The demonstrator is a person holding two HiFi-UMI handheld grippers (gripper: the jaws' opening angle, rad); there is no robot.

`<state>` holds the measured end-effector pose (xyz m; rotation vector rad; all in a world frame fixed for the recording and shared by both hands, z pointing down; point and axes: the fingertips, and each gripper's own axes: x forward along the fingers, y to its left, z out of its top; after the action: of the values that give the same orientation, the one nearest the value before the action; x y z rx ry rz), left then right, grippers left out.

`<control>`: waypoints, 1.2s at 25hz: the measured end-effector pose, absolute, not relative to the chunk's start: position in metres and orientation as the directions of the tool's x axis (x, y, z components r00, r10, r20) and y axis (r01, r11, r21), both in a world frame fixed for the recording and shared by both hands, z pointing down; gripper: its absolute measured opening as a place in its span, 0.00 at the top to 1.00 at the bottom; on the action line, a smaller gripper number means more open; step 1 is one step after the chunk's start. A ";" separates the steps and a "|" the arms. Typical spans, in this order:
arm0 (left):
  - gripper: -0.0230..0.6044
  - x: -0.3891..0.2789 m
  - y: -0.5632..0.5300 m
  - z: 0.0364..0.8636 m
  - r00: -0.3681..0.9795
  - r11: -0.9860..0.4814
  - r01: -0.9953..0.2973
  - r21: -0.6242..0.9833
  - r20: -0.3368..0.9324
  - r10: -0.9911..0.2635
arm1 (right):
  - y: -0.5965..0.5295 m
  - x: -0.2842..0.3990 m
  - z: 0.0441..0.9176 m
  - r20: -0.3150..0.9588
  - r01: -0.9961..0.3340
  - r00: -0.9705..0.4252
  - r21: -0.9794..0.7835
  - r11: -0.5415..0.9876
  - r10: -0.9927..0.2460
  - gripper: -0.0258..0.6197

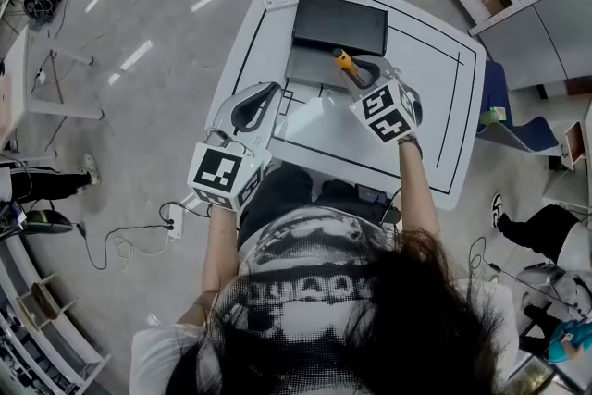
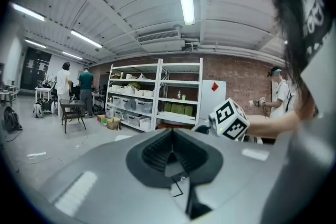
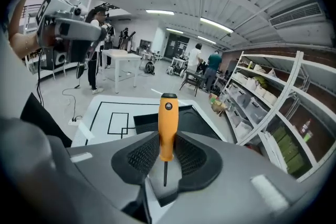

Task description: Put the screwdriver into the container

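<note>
Dark hair (image 1: 407, 310) and a patterned shirt (image 1: 296, 264) are being seen closest, filling the bottom of the head view. Beyond them, two bare forearms are being stretched forward, each ending in tongs that carry a cube with square markers.

The right tongs (image 1: 359, 74) are being pressed onto the screwdriver (image 1: 343, 61). In the right gripper view, the orange handle (image 3: 168, 126) is being squeezed between the two ribbed black pads, so the tongs (image 3: 167, 139) are being held only a handle's width apart. The thin dark shaft (image 3: 165, 173) is being pointed back toward the camera, and the handle's black-capped end is being pointed away.

The screwdriver is being carried above the white surface (image 1: 435, 106), which is marked with black lines. Its handle is being shown at the near edge of the black container (image 1: 338, 21), not inside it. The container (image 3: 202, 118) is also being shown just behind the handle in the right gripper view.

The left tongs (image 1: 254, 102) are being held near the surface's left edge, well apart from the container. In the left gripper view, their pads are being brought together at the tips (image 2: 172, 136), with nothing gripped.
</note>
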<state>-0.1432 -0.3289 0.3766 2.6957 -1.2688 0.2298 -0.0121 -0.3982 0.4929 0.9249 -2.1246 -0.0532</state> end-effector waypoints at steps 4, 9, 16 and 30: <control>0.96 -0.148 -0.335 0.377 0.643 -0.642 -0.762 0.078 0.200 -0.739 | -0.416 -0.012 0.523 0.723 -0.566 -0.366 0.328 0.757 -0.586 0.80; 0.96 -0.153 -0.343 0.378 0.655 -0.653 -0.753 0.084 0.198 -0.729 | -0.431 -0.020 0.559 0.785 -0.549 -0.339 0.282 0.787 -0.518 0.80; 0.96 -0.161 -0.347 0.384 0.664 -0.660 -0.745 0.095 0.205 -0.720 | -0.442 -0.037 0.599 0.834 -0.570 -0.349 0.173 0.803 -0.428 0.80; 0.96 -0.181 -0.353 0.391 0.657 -0.650 -0.752 0.114 0.211 -0.723 | -0.447 -0.049 0.649 0.893 -0.657 -0.306 0.053 0.752 -0.330 0.80</control>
<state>-0.1808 -0.3529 0.3911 2.6821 -1.2070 0.2172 -0.0485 -0.4467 0.6493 0.7539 -1.9145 0.3953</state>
